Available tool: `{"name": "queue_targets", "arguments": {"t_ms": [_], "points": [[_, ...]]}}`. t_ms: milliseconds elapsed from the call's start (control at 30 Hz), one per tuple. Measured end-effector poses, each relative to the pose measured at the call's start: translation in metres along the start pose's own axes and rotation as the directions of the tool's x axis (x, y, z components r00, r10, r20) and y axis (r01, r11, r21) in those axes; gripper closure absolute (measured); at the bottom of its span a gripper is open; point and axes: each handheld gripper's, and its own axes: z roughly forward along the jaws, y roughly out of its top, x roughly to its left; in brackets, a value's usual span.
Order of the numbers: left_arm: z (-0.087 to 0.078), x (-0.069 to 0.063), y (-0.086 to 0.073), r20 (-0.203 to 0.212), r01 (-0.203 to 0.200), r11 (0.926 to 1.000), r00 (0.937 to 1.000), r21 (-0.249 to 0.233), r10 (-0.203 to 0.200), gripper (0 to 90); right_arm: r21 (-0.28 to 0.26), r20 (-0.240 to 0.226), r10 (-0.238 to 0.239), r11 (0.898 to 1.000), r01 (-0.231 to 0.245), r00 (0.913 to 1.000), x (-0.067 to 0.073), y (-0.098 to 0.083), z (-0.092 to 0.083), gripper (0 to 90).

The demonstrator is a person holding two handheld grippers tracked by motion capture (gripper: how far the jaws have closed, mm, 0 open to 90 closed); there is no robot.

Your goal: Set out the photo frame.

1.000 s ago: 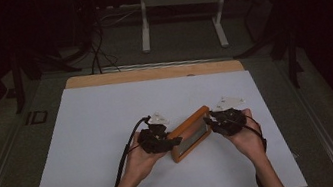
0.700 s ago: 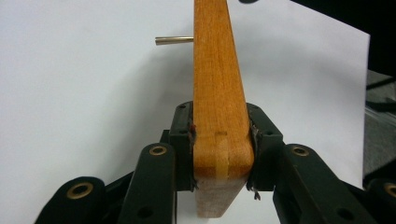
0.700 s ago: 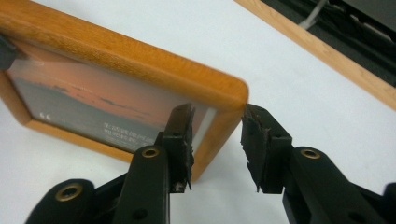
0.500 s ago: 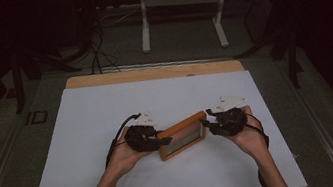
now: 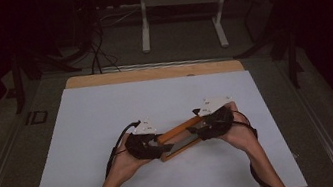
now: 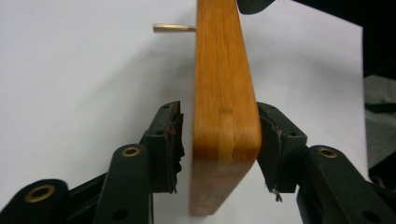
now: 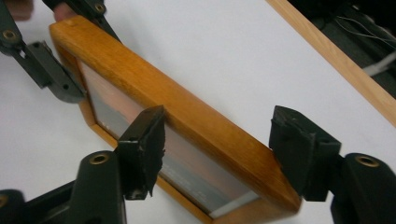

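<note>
A wooden picture frame (image 5: 176, 131) with a grey pane stands on its long edge on the white table cover, between my two grippers. My left gripper (image 5: 157, 149) straddles the frame's left end (image 6: 224, 93). One jaw touches the wood and the other stands a small gap off, so it is open. A thin brass-coloured peg (image 6: 173, 28) sticks out from the frame's side farther along. My right gripper (image 5: 195, 130) is open wide around the right end of the frame (image 7: 187, 112), one jaw before the pane and one beyond the top rail. The left gripper (image 7: 46, 60) shows at the frame's far corner.
The white sheet (image 5: 107, 118) covers a wooden table whose far edge (image 5: 151, 73) shows bare wood. Behind it stand the white legs of another table (image 5: 144, 16), with cables on the dark floor. Free sheet lies all around the frame.
My left gripper has slid left and nearer to me, to the frame's left end. The frame has risen from lying face-up onto its long edge. The right gripper has hardly moved.
</note>
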Motion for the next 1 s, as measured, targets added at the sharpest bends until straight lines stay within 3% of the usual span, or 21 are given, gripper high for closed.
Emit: {"name": "queue_targets", "arguments": {"t_ms": [200, 333, 733, 1000], "points": [[0.012, 0.0, -0.02, -0.012, 0.037, 0.9992, 0.9992, -0.012, -0.037, 50.2, -0.005, -0.028, -0.004, 1.0, 0.004, 0.9996, -0.002, 0.0, 0.001, 34.5], [0.015, -0.002, -0.029, -0.026, 0.028, 0.9995, 0.9992, -0.012, -0.029, 58.8, -0.007, -0.031, 0.002, 1.0, -0.003, 0.9995, -0.003, 0.0, 0.002, 34.5], [0.015, -0.005, -0.03, -0.085, 0.005, 0.9999, 0.9963, -0.013, -0.006, 68.1, -0.001, -0.031, 0.005, 1.0, -0.005, 0.9995, -0.003, 0.001, 0.003, 34.1], [0.015, -0.007, -0.026, -0.087, -0.018, 0.9997, 0.996, 0.017, 0.019, 68.8, 0.003, -0.035, -0.002, 1.0, 0.002, 0.9994, -0.004, 0.001, 0.002, 34.1]]}}
